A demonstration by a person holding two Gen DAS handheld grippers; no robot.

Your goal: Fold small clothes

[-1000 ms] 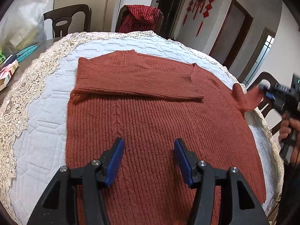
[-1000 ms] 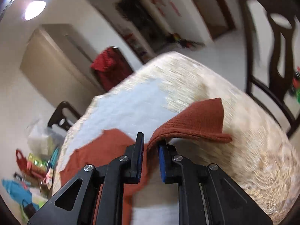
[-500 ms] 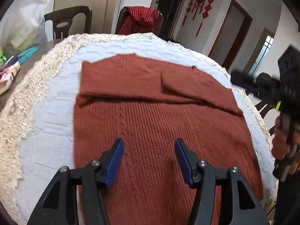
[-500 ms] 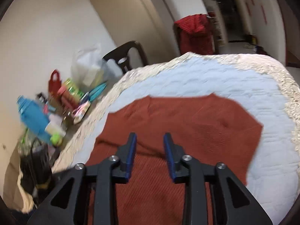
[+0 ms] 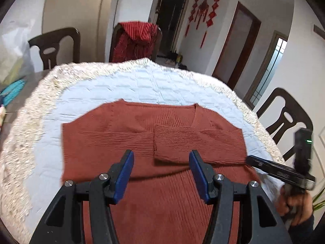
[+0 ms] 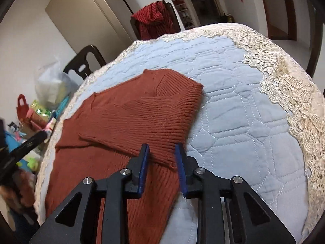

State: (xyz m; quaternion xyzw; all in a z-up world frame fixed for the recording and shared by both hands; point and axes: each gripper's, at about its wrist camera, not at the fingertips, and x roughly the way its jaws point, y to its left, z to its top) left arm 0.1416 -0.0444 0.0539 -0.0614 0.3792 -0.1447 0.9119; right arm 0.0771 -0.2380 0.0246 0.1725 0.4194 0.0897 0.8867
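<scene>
On the table (image 6: pixel 254 109), under its quilted cover, the rust-red knitted sweater (image 5: pixel 162 183) lay flat, both sleeves folded across the chest. Its long axis ran from me toward the collar. My left gripper (image 5: pixel 161 174) hovered over the middle of the body, its fingers apart and empty. My right gripper (image 6: pixel 161 167) was nearer the sweater's right edge, its fingers closing around the folded sleeve's edge, not yet pressing.
</scene>
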